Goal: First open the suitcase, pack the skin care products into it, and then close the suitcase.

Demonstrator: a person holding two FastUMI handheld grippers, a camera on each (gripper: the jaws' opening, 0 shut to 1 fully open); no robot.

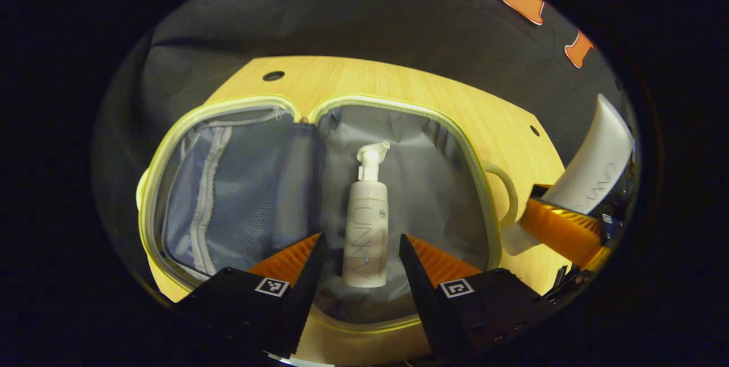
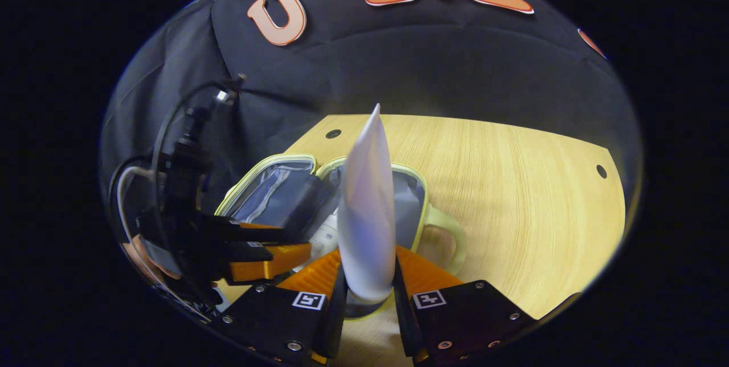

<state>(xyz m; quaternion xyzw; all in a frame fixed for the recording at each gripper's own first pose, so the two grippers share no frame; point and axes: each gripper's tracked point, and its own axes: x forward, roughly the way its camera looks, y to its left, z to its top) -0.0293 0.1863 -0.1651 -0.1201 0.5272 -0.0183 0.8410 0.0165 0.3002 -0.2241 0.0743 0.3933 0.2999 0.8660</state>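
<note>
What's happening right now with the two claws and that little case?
Left tool open over the bottle lying in the open suitcase. Right tool shut on a tube, held above the suitcase. Nothing in the way.

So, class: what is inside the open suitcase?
A white pump bottle lies in the suitcase's right half; the left half's mesh pocket hides any contents.

Dim, warm light — fisheye-warped edges
</note>
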